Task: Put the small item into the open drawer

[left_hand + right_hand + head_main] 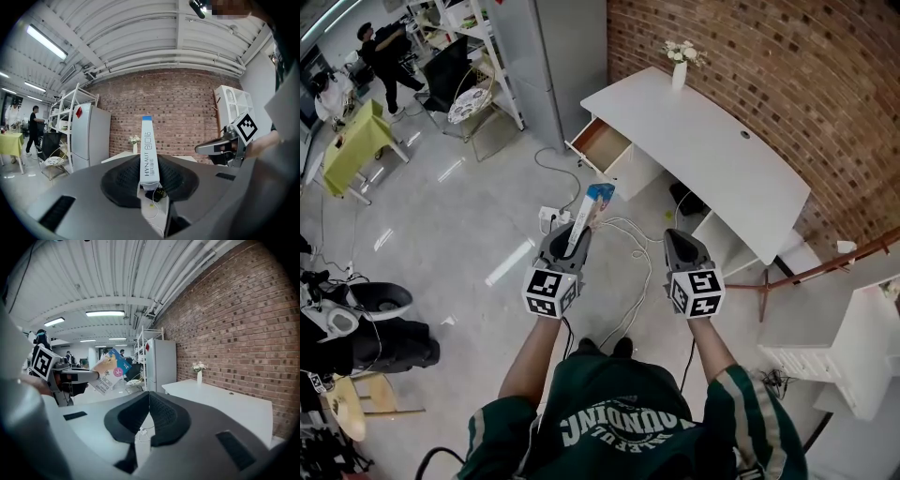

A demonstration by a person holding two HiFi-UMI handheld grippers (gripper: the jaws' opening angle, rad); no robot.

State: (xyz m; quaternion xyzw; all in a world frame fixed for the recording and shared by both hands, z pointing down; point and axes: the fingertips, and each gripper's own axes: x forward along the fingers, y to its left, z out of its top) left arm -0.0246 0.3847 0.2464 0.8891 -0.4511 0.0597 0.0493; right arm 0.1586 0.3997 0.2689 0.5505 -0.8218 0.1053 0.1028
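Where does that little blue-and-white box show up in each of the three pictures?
Head view: centre, the box sticking out of the left tool.
Left gripper view: dead centre, edge-on, upright.
Right gripper view: left of centre, tilted.
Shared landmark: the flower vase on the white desk.

Head looks down; gripper views level, share desk (pixel 220 401).

Two bare forearms, one at left (pixel 530 361) and one at right (pixel 712 352), reach up from the bottom centre of the head view, side by side and apart. Each ends in a grey two-jaw gripper bearing a black-and-white marker cube (pixel 551 292). The left gripper (pixel 572 232), left of centre, has its black pads clamped on the lower end of a slim white-and-blue carton (pixel 592 206) that juts ahead of the jaws. The right gripper (pixel 680 236), right of centre, holds its jaws pressed together on nothing.
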